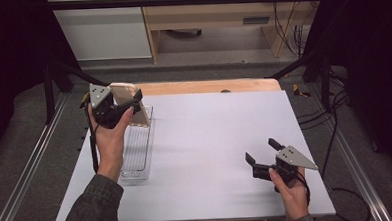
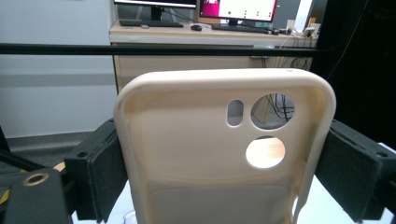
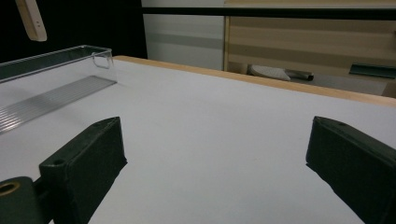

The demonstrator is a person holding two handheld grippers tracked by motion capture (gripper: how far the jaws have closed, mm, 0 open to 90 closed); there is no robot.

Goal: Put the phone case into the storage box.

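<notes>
Clamped between the black jaws of the left gripper (image 1: 126, 106), a cream, soft-looking plastic phone case (image 2: 224, 149) is held upright in the air above the far end of a clear, ribbed plastic tray (image 1: 138, 150) that lies along the table's left edge with nothing in it. Its hollow inner side faces the gripper's camera, showing rounded corners, two round lens holes and one small oval slot. Near the table's front right corner, the right gripper (image 1: 262, 152) hovers with its jaws spread wide, holding nothing.

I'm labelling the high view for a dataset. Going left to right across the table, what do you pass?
Left tongs gripping the cream phone case → clear plastic tray → bare grey tabletop → right tongs, open.
</notes>
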